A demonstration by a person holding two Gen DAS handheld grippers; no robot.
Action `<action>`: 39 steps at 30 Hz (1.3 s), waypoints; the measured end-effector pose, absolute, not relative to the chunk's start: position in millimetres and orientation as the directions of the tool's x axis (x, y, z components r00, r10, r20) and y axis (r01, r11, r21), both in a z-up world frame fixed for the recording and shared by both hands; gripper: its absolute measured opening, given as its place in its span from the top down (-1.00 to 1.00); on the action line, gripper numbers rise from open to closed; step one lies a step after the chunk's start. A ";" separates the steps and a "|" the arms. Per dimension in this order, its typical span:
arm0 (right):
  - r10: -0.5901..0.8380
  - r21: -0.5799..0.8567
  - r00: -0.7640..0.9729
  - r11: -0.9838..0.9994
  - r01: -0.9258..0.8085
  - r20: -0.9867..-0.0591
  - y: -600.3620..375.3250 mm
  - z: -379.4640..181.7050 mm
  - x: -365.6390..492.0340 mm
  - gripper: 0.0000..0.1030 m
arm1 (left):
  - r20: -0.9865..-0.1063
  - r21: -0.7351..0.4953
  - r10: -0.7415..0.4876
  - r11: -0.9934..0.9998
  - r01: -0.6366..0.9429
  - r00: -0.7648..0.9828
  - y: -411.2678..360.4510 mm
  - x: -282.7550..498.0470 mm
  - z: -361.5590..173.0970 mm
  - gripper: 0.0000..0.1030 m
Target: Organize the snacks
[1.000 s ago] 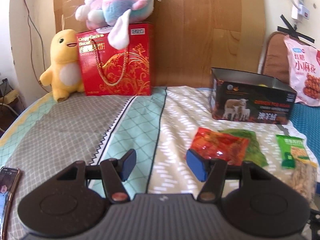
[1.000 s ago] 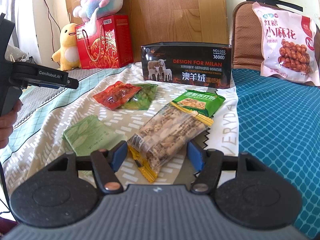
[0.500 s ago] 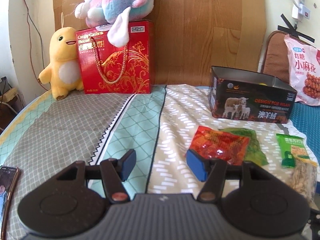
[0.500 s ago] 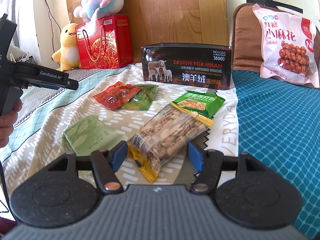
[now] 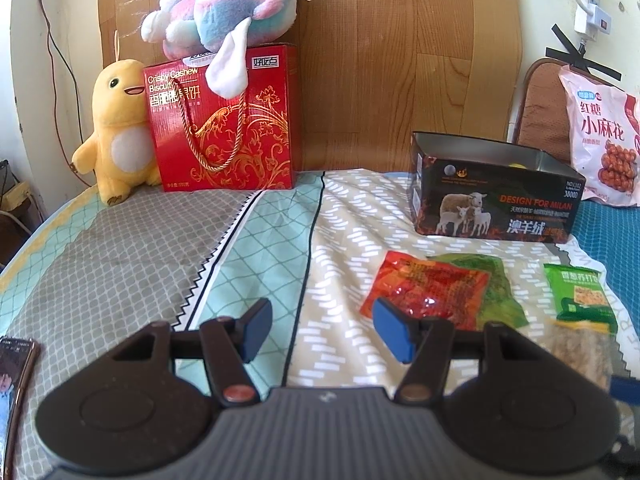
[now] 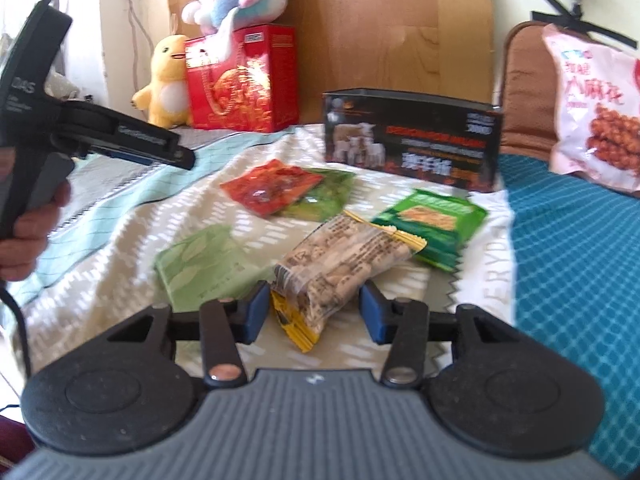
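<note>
Right gripper (image 6: 314, 312) is hovering low over the patterned bedspread (image 6: 248, 184), its jaws having just been closing around the near end of a clear, yellow-edged packet of brown snack pieces (image 6: 344, 264). The left blue pad (image 6: 258, 312) is lying against the packet, while the other is showing a small gap, so a firm grip cannot be told. The packet's far end is overlapping a green cracker packet (image 6: 432, 220). A flat pale-green sachet (image 6: 200, 264) is lying just beside it, and a red foil packet (image 6: 272, 188) is resting partly on a green foil packet (image 6: 324, 200) farther back, near the open black tin box printed with sheep (image 6: 412, 136). Left gripper (image 5: 320, 330), held in a hand (image 6: 28, 236), is staying half-open with nothing between its pads.
</note>
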State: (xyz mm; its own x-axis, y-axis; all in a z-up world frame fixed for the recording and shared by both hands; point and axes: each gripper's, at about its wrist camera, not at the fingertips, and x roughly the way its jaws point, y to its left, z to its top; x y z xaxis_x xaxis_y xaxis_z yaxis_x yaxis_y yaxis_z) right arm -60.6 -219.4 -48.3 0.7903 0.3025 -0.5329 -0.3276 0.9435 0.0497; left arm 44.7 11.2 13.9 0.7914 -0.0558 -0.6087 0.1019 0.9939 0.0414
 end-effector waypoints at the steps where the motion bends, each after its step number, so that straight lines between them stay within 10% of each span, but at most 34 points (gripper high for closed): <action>1: 0.315 0.053 0.784 0.939 -0.341 -0.534 -216.2 -48.2 -61.1 0.00 | -0.610 0.040 -0.056 0.994 0.102 0.791 11.6 44.6 13.9 -0.11; 39: 0.488 0.071 0.739 0.852 -0.519 -0.465 -201.9 -44.8 -82.4 -0.03 | -0.601 0.048 -0.208 0.954 0.295 0.772 -40.6 23.5 28.5 -0.16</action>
